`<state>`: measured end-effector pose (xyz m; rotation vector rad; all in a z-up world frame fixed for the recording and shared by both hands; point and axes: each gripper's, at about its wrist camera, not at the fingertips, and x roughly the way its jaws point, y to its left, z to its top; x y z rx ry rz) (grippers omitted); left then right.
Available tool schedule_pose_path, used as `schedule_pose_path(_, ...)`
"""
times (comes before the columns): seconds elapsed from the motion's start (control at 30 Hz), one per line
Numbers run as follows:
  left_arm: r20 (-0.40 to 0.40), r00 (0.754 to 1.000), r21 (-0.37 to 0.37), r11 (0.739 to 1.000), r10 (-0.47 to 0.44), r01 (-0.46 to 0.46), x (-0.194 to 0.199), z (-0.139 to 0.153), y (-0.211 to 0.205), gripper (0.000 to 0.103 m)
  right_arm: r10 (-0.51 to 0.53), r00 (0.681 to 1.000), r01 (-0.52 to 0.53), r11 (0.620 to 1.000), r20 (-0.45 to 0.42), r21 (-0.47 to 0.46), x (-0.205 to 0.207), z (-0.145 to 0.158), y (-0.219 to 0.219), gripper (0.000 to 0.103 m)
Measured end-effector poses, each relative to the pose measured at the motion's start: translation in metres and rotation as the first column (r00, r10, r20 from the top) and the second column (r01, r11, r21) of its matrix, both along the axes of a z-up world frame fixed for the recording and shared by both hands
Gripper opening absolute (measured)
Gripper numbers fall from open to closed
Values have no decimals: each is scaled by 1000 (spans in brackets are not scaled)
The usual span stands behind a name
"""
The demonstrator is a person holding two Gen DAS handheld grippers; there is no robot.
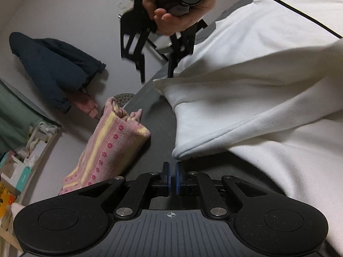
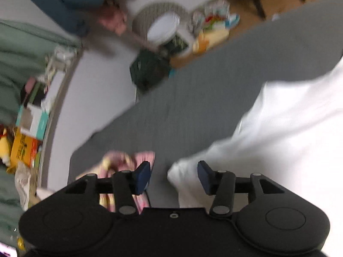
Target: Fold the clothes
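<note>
Left wrist view: a large white garment [image 1: 268, 90] spreads over a dark grey mat [image 1: 154, 128], filling the space ahead and to the right of the left gripper [image 1: 172, 178]. Its folded sleeve cuff [image 1: 182, 152] hangs just ahead of the blue pads [image 1: 178, 180], which are pressed nearly together with only a thin slit between them and nothing held; whether the cuff touches the tips cannot be told. A folded pink and yellow knit cloth [image 1: 111, 145] lies on the mat to the left of the tongs. Farther ahead, a hand [image 1: 182, 15] grips the handle of the right gripper [image 1: 156, 72], which is held above the mat's far edge, fingers pointing down, just beside the garment's edge. A dark blue jacket [image 1: 53, 68] lies on the pale floor well to the left.

Right wrist view, blurred: the right gripper [image 2: 173, 176] has its fingers spread wide and empty. The white garment [image 2: 278, 139] lies ahead and to the right, its cuff between the fingers, nearer the right pad [image 2: 203, 175]. The pink cloth [image 2: 120, 162] sits beside the left pad. A shelf [image 2: 34, 115] at far left holds boxes and packets too blurred to name.
</note>
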<state>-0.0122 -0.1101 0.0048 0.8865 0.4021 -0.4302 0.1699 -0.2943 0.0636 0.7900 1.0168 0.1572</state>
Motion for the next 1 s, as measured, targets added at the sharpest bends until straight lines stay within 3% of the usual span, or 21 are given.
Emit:
schedule_pose_path(0.07,4,1000,-8,1000,3,-3,-1,2,0,7,5,1000,-5,999,6,-51,1,9,-5,48)
schedule_pose_path(0.13,17,1000,-14,1000,10,-10,-3,4,0,7,36,999,-36,985,-1,-170,3,16,-2,48)
schedule_pose_path(0.2,33,999,-8,1000,22,-22,-3,7,1,8,77,997,-77,954,-11,-289,6,22,2,48)
schedule_pose_path(0.27,43,999,-6,1000,30,-30,-3,10,2,8,183,983,-179,906,-26,-384,10,26,13,47)
schedule_pose_path(0.33,27,999,-35,999,22,-21,-3,17,7,9,260,965,-253,882,-38,-397,5,29,21,47)
schedule_pose_path(0.43,-46,999,-147,989,23,-30,2,31,19,16,385,922,-380,874,-46,-303,-25,39,17,49)
schedule_pose_path(0.53,-98,994,-257,964,45,-69,9,44,34,45,473,878,-476,841,-79,-255,-68,42,5,50)
schedule_pose_path(0.57,-109,992,-296,951,55,-86,11,49,39,61,480,872,-488,835,-95,-254,-83,40,1,50)
schedule_pose_path(0.6,-121,991,-335,937,59,-97,12,53,43,70,485,868,-496,832,-108,-250,-96,37,-3,50)
schedule_pose_path(0.7,-199,979,-451,884,38,-126,17,63,58,72,490,864,-503,830,-113,-241,-128,21,-10,48)
schedule_pose_path(0.8,-341,940,-571,793,4,-211,18,60,74,72,437,897,-440,870,-63,-221,-142,9,-12,44)
schedule_pose_path(0.9,-460,887,-652,688,-27,-317,18,51,82,72,413,909,-416,895,-53,-163,-142,-5,-7,23)
schedule_pose_path(0.93,-490,870,-678,650,-52,-343,16,49,84,72,419,907,-422,893,-54,-159,-143,-6,-4,10)
schedule_pose_path(0.97,-511,856,-698,619,-78,-360,14,45,85,72,423,904,-426,890,-55,-164,-144,-3,-2,3)
schedule_pose_path(1.0,-523,845,-710,604,-109,-361,11,42,84,72,428,902,-431,886,-55,-170,-144,0,0,3)
